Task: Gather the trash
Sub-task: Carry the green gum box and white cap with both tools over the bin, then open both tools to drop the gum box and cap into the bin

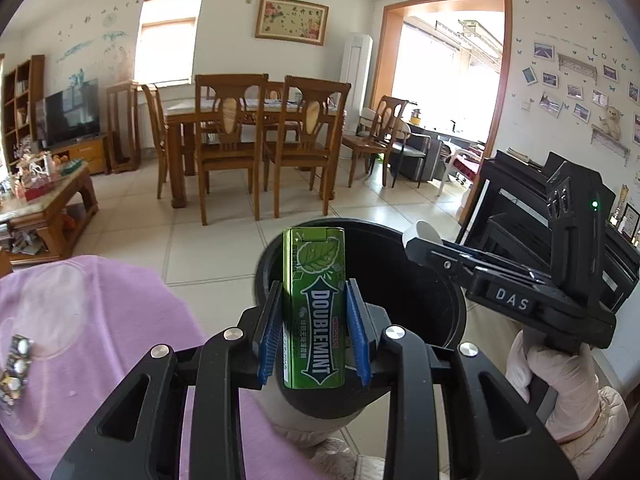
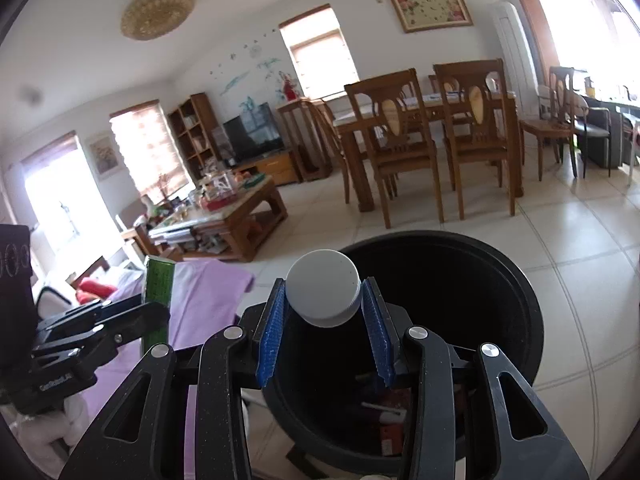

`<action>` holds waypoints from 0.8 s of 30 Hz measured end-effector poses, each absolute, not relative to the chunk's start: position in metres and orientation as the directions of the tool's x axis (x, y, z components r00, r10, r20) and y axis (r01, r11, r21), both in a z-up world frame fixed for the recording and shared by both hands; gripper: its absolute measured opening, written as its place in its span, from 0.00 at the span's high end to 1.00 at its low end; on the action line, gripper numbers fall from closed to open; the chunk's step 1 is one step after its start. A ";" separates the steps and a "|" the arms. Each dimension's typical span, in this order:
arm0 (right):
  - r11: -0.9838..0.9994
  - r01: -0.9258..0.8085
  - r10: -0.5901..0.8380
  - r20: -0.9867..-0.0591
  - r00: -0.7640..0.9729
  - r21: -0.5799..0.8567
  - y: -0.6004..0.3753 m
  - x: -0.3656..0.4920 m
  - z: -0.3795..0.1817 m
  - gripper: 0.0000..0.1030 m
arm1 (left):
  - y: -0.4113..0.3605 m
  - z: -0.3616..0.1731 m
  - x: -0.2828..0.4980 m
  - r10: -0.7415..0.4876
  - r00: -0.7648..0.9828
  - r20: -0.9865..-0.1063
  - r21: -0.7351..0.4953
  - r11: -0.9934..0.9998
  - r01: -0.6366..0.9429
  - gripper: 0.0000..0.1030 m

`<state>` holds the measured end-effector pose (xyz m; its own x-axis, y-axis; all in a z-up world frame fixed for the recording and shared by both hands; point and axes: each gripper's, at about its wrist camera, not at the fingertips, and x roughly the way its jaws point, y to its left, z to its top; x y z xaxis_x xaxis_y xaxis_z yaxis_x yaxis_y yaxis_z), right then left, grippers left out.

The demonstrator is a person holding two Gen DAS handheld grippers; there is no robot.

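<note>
My left gripper (image 1: pixel 314 330) is shut on a green Doublemint gum box (image 1: pixel 314 304), held upright over the near rim of a black trash bin (image 1: pixel 400 272). My right gripper (image 2: pixel 324 326) is shut on a white bottle cap (image 2: pixel 324 294), which hangs over the open bin (image 2: pixel 480 288). In the left wrist view the right gripper (image 1: pixel 416 246) reaches over the bin from the right, with the white cap (image 1: pixel 422 234) at its tip. The right wrist view shows the left gripper (image 2: pixel 132 314) at the left with the green box (image 2: pixel 158 300). Some trash (image 2: pixel 384 412) lies at the bin's bottom.
A purple cloth (image 1: pixel 88 344) covers a surface left of the bin, with a small patterned item (image 1: pixel 16 364) on it. A cluttered wooden coffee table (image 2: pixel 224 216) stands at the left. A dining table with chairs (image 1: pixel 256 136) stands beyond on the tiled floor. A gloved hand (image 1: pixel 556 376) holds the right gripper.
</note>
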<state>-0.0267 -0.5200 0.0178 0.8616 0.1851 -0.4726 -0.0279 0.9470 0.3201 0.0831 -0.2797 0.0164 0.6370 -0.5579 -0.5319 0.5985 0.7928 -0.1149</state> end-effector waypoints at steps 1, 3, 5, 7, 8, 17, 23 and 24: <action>0.945 -0.016 0.181 -0.481 0.858 0.326 -0.529 -0.026 0.011 0.62 | -0.286 0.011 0.087 -0.565 0.623 -0.541 -0.127 0.787 0.603 0.70; 0.943 0.001 0.173 -0.495 0.852 0.332 -0.529 -0.023 0.002 0.62 | -0.297 0.000 0.089 -0.573 0.599 -0.559 -0.144 0.779 0.610 0.70; 0.940 0.016 0.170 -0.506 0.846 0.342 -0.536 -0.021 -0.008 0.62 | -0.305 -0.006 0.094 -0.575 0.586 -0.571 -0.150 0.774 0.615 0.70; 0.938 0.028 0.164 -0.514 0.842 0.345 -0.541 -0.019 -0.016 0.62 | -0.313 -0.013 0.101 -0.572 0.573 -0.587 -0.150 0.772 0.617 0.70; 0.937 0.032 0.163 -0.517 0.840 0.348 -0.537 -0.017 -0.019 0.62 | -0.315 -0.014 0.102 -0.571 0.568 -0.592 -0.150 0.771 0.618 0.70; 0.929 0.054 0.163 -0.535 0.829 0.367 -0.539 -0.009 -0.039 0.62 | -0.336 -0.030 0.108 -0.554 0.541 -0.633 -0.129 0.764 0.632 0.70; 0.927 0.064 0.161 -0.545 0.823 0.370 -0.531 -0.006 -0.043 0.62 | -0.340 -0.033 0.109 -0.547 0.534 -0.644 -0.119 0.762 0.637 0.70; 0.927 0.065 0.161 -0.546 0.822 0.370 -0.530 -0.005 -0.044 0.62 | -0.340 -0.033 0.109 -0.546 0.535 -0.645 -0.117 0.762 0.637 0.70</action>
<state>-0.0051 -0.5304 -0.0441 0.8221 0.1611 -0.5461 0.0645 0.9266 0.3704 0.1092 -0.3397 -0.0330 0.5347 -0.5464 -0.6447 0.6371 0.7618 -0.1173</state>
